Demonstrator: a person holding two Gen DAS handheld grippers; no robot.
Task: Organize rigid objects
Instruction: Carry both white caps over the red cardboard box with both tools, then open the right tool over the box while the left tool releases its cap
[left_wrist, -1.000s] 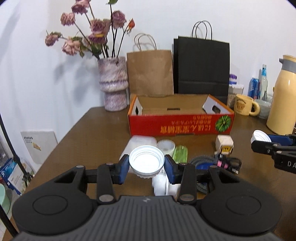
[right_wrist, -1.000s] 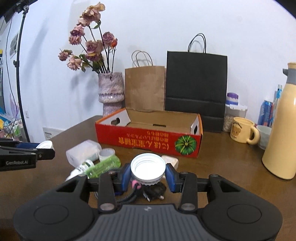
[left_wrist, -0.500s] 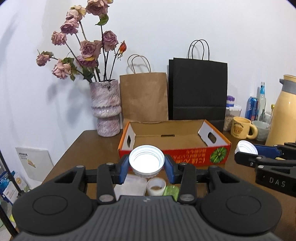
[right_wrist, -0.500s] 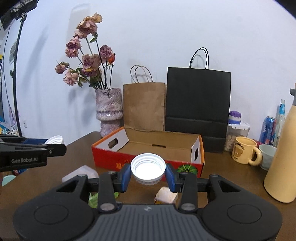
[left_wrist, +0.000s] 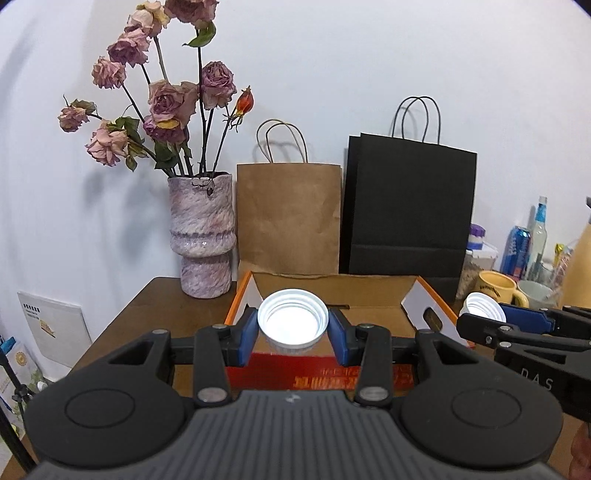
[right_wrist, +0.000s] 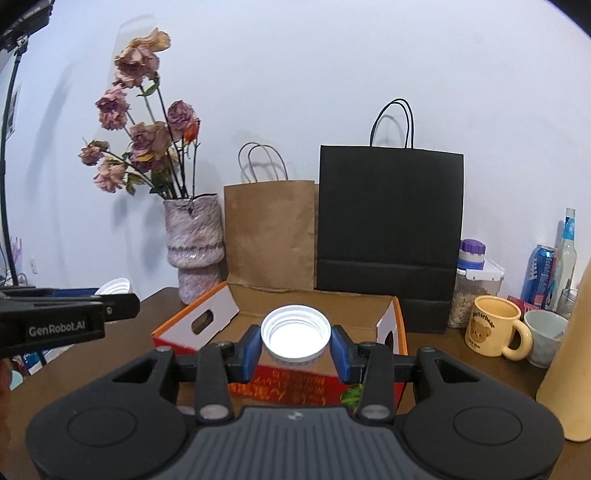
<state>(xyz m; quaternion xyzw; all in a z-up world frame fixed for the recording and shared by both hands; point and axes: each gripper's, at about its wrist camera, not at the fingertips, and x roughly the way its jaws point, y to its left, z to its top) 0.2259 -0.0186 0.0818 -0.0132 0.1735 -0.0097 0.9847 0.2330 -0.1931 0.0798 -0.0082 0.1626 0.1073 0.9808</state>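
Lower centre of each wrist view: the left gripper (left_wrist: 293, 325) and the right gripper (right_wrist: 295, 338) each stand narrowly parted, blue pads clamped on a white cap — left cap (left_wrist: 293, 322), right cap (right_wrist: 295, 331) — open side up. Just beyond, mid-frame, sits the open red cardboard box (right_wrist: 386, 304) on the brown table (left_wrist: 147, 306). Judged step: carrying both caps to the box. Next move calls for clearing the near wall, then releasing inside. Vase (left_wrist: 202, 236) and paper bags stand behind, at the wall.
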